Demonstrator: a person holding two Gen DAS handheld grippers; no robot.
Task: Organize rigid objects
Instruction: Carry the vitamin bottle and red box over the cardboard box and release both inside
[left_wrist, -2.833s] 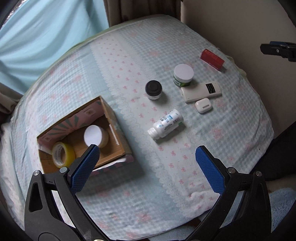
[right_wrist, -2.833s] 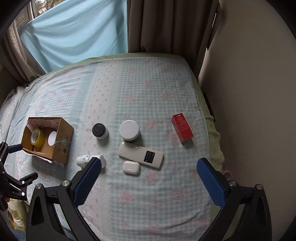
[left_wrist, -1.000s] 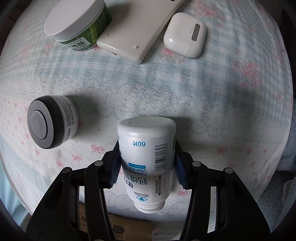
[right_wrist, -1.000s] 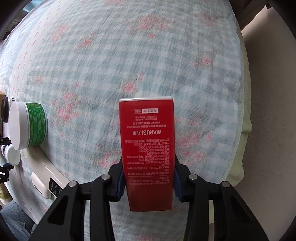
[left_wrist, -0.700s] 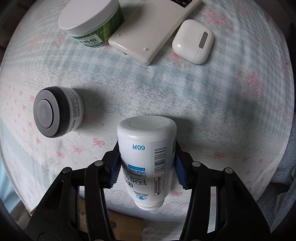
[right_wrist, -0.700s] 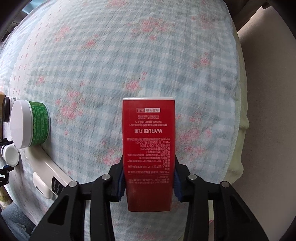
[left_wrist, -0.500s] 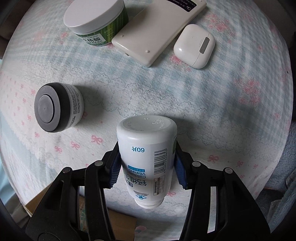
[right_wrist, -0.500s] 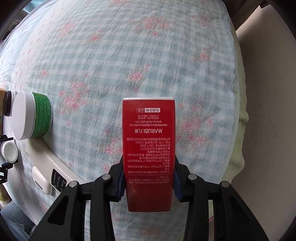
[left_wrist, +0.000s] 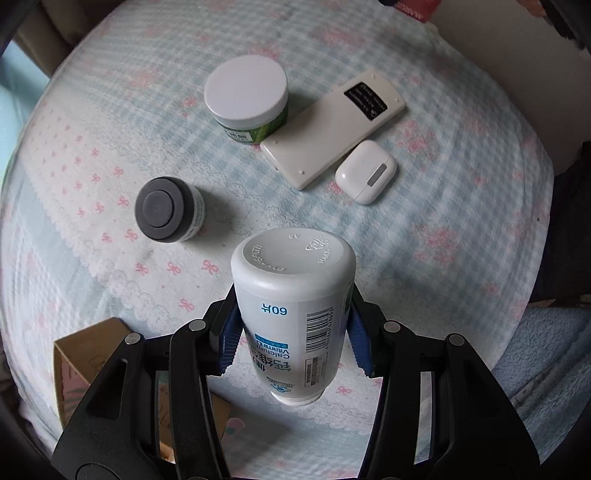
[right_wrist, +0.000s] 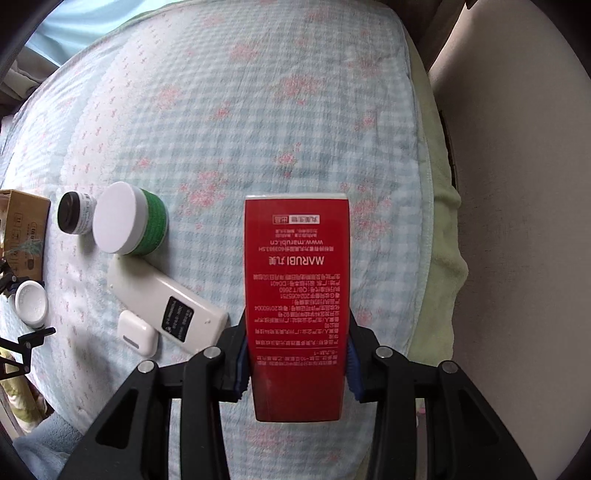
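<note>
Red box (right_wrist: 297, 295): "MARUBI", "www.marubi.cn"; white bottle (left_wrist: 293, 314): "Calcium", "Vitamin".

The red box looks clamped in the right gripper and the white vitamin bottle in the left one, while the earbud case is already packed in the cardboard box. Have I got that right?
Almost. The red box is clamped in the right gripper and the white vitamin bottle in the left gripper, but the earbud case lies on the bedspread beside the remote, not in the cardboard box. The left wrist view shows it.

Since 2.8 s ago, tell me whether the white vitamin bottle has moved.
Yes. The white vitamin bottle then lay on the bedspread below the black-lidded jar; now the left gripper holds it raised above the cloth.
</note>
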